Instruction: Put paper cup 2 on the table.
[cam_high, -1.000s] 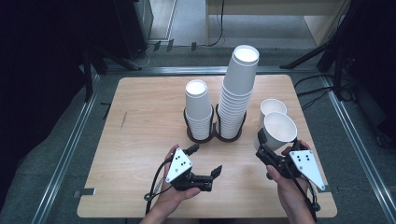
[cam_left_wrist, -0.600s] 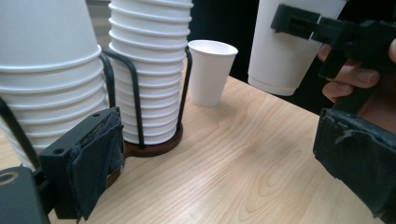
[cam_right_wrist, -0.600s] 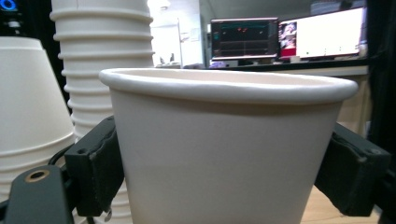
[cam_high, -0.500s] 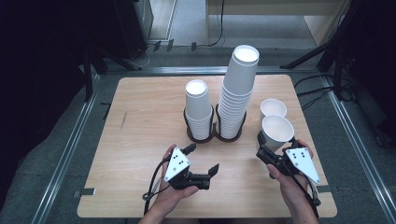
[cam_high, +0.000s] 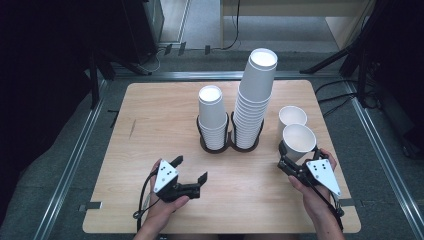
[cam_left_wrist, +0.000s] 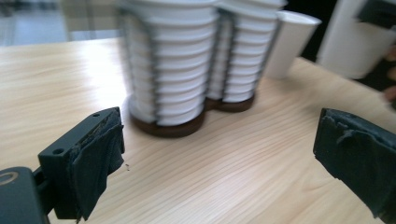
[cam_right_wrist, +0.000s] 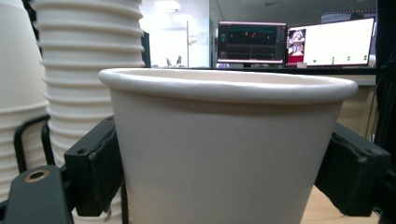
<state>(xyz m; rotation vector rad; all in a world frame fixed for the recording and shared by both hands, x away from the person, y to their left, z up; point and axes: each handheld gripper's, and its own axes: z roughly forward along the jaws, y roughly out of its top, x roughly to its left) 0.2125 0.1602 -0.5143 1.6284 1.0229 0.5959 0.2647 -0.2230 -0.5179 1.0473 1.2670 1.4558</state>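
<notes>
Two stacks of white paper cups stand in a dark double holder (cam_high: 216, 146) at the table's middle: a short stack (cam_high: 212, 116) on the left and a tall stack (cam_high: 254, 97) on the right. My right gripper (cam_high: 295, 159) is shut on a single white cup (cam_high: 298, 141) at the front right, upright, its wall (cam_right_wrist: 219, 158) between both jaws. Another loose cup (cam_high: 292, 118) stands just behind it. My left gripper (cam_high: 189, 170) rests low at the front centre-left, open and holding nothing, pointing toward the stacks (cam_left_wrist: 187, 79).
The wooden table (cam_high: 150, 120) has bare room on its left half and along the front edge. Metal rails run along both sides. Dark stands and cables lie on the floor behind and to the right.
The left gripper has drifted slightly back toward the front edge. The right gripper still holds the cup in nearly the same spot.
</notes>
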